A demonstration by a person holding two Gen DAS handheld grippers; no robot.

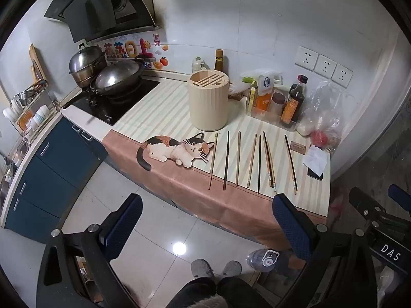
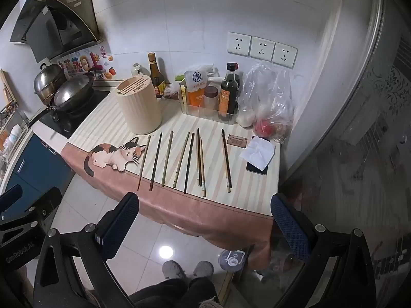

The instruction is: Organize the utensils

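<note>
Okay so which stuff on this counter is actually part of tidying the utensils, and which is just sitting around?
For the job:
- chopsticks laid out in a row
- beige slotted holder

Just lying about:
- sauce bottles
- plastic bag
- phone under crumpled paper
- wok
- steamer pot

Counter [image 2: 259,192] under striped cat-print cloth [image 2: 108,128]: chopsticks [image 2: 188,163] laid in row, beige slotted holder [image 2: 140,104] behind, clear condiment tray [image 2: 205,111], plastic bag [image 2: 269,107], phone [image 2: 257,168] under paper.
</note>
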